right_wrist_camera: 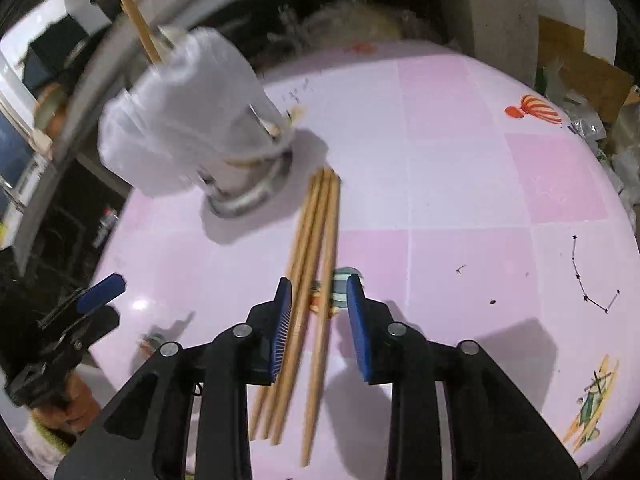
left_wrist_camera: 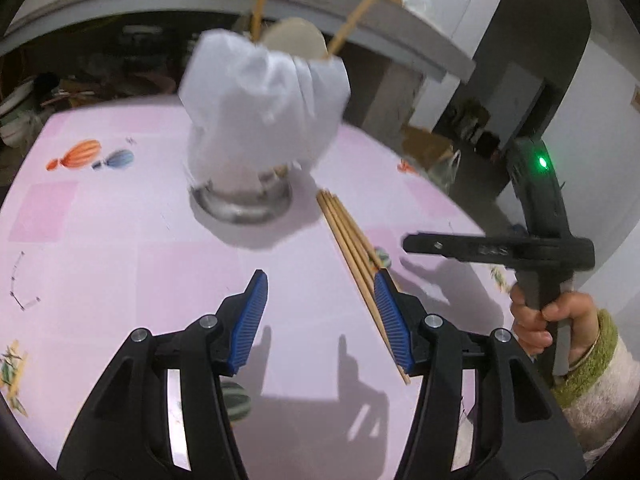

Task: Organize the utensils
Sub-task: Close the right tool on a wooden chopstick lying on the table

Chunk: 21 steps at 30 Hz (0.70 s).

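Observation:
Several wooden chopsticks (right_wrist_camera: 312, 280) lie in a bundle on the pink tablecloth (right_wrist_camera: 460, 208); they also show in the left wrist view (left_wrist_camera: 352, 240). A metal utensil holder (left_wrist_camera: 244, 196) wrapped in a white plastic bag (left_wrist_camera: 260, 104) stands behind them, with two chopsticks (left_wrist_camera: 352, 24) sticking up out of it; the holder also shows in the right wrist view (right_wrist_camera: 244, 188). My right gripper (right_wrist_camera: 320, 312) is open, its fingers straddling the chopstick bundle just above the table. My left gripper (left_wrist_camera: 320, 308) is open and empty above the table, left of the bundle.
The table (left_wrist_camera: 100, 240) has cartoon prints. A grey counter edge (left_wrist_camera: 400, 44) runs behind the holder. Clutter and cardboard (right_wrist_camera: 592, 76) lie beyond the table's far edge. The right gripper's handle and hand (left_wrist_camera: 552, 312) show at the right of the left wrist view.

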### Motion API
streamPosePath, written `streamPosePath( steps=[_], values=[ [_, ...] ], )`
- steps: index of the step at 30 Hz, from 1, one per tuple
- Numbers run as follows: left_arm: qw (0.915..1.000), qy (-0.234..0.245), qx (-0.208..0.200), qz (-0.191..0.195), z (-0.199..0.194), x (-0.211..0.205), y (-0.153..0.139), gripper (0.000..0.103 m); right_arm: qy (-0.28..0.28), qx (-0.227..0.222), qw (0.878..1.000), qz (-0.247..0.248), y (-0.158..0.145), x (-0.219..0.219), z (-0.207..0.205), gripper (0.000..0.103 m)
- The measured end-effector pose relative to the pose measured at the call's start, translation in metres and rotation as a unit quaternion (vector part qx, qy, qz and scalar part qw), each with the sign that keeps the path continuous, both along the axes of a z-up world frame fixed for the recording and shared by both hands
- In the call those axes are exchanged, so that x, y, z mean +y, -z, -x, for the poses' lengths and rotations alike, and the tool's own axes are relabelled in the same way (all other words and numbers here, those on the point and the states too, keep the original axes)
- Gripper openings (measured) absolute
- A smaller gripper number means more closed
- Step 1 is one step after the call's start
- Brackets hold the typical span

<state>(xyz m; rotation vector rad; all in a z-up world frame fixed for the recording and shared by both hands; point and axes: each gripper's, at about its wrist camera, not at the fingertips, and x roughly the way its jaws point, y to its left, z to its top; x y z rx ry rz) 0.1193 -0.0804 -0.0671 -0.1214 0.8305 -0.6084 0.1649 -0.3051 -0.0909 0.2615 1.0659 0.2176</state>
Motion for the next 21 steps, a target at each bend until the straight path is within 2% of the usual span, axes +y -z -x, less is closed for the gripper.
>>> streamPosePath(
  steps=[6,10,17,21],
  values=[
    [0.9997,0.009,0.007,-0.021,0.003,-0.011,0.009,0.053,-0.025,0.007,0.999,0.048,0.013,0.018,-0.013,0.024],
    [0.9994,0.015,0.007,-0.032,0.004,-0.018,0.01,0.052,-0.033,0.015,0.997,0.067,0.021,0.023,-0.016,0.016],
    [0.9988,0.022,0.014,-0.041,-0.006,-0.028,0.013,0.053,-0.022,0.015,0.997,0.069,0.027,0.017,-0.014,0.01],
    [0.9979,0.036,0.014,-0.052,-0.013,-0.046,0.017,0.052,-0.005,0.013,0.998,0.054,0.029,0.002,-0.003,0.008]
  ],
)
